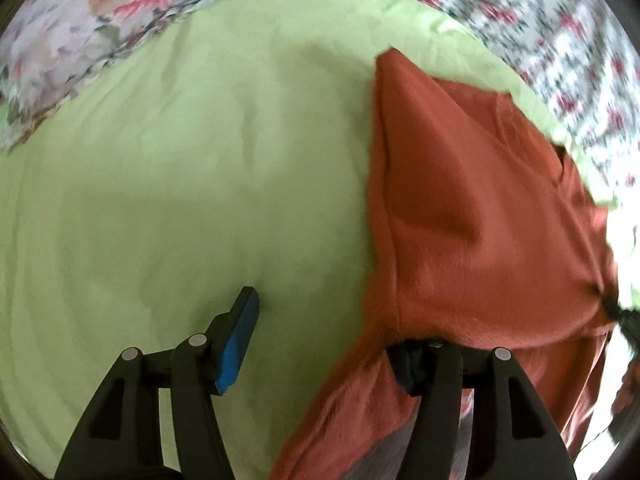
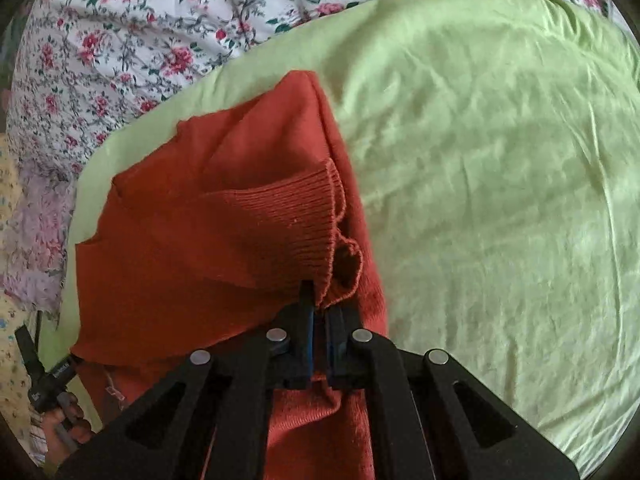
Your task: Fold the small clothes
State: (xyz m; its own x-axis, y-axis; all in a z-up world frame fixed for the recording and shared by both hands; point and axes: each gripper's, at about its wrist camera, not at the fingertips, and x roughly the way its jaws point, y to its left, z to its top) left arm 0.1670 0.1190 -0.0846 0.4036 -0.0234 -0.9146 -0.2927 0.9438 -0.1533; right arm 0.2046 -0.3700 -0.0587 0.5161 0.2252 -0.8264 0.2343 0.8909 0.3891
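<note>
Lying across the whole work area: smooth light-green cotton sheet [image 2: 500, 168], wrinkled, bordered by white quilted bedspread with red rose print [image 2: 132, 36] along far edge. Also showing in left wrist view: green sheet [image 1: 180, 184], floral bedspread [image 1: 560, 40], plus a paler faded pink-flower fabric [image 1: 60, 52] at far left corner.

Resting partly on sheet, partly lifted: rust-orange knitted sweater [image 2: 192, 240]. Sitting toward left half of right wrist view, right side of left wrist view [image 1: 472, 208]. Bunching and draping rather than lying flat. Curling open near the middle: ribbed cuff [image 2: 304, 232], just ahead of the tool tips.

Right gripper [image 2: 318, 320]: clamping down, blue pads nearly together, pinching orange knit just below the ribbed cuff. More knit hanging down under the tool toward bottom edge.

Left gripper [image 1: 328, 344]: standing wide apart. Left finger with blue pad [image 1: 238, 344] hanging free over bare green sheet, touching nothing visible. Right finger buried under draped orange fabric, tip hidden. Not pinching anything between the two fingers, fabric only lying over one side.

Showing at lower-left rim of right wrist view: hand [image 2: 66, 428] holding a dark tool handle, beside sweater's edge. Blurred, detail unclear.
</note>
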